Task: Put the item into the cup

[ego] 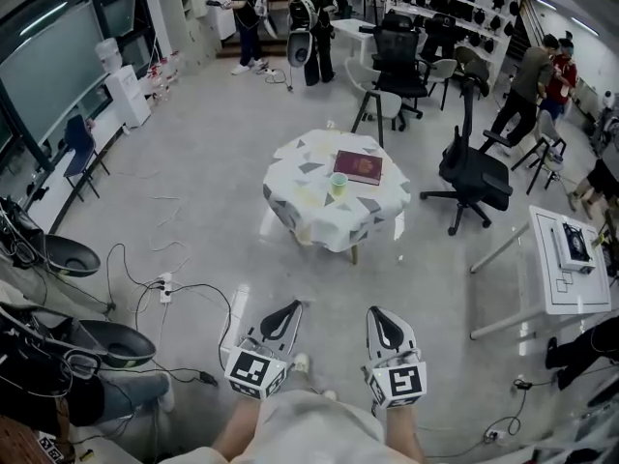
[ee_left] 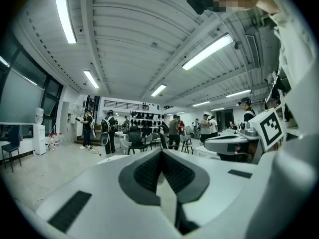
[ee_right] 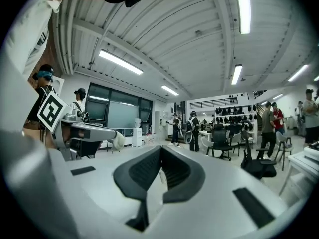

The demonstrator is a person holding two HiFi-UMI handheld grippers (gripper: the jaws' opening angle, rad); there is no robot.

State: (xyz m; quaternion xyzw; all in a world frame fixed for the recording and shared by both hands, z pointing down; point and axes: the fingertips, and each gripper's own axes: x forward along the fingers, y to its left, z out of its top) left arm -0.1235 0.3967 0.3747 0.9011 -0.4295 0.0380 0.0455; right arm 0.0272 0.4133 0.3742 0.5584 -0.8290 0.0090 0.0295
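**Approach not begun: both grippers empty, cup far across the floor**

The task is at its very start. The person stands well back from the small round tabletop (ego: 290,167), which is covered by a patterned cloth. Both grippers are held low and close to the body. The left gripper (ego: 290,308) is clenched: its own view shows the dark pads meeting at the tips with nothing between them. The right gripper (ego: 378,312) is clenched and empty in the same way, and its own view looks out over the room rather than at any object.

The cup (ego: 338,184), pale green, stands upright near the middle of the tabletop with its mouth facing up. Just beyond it lies a dark red book (ego: 359,166), flat on the cloth, with its long side running across the head view and sloping slightly down to the right.

The item meant for the cup cannot be made out from this distance. Nothing small enough is distinct on the cloth, so I cannot tell its long axis or heading.

The next move, as I judge it, is to walk up to the tabletop and bring the things within reach. One gripper would then have to part its jaws before any grasp. The floor (ego: 222,143) between the person and the tabletop looks open, though cables (ego: 184,288) trail to the left.
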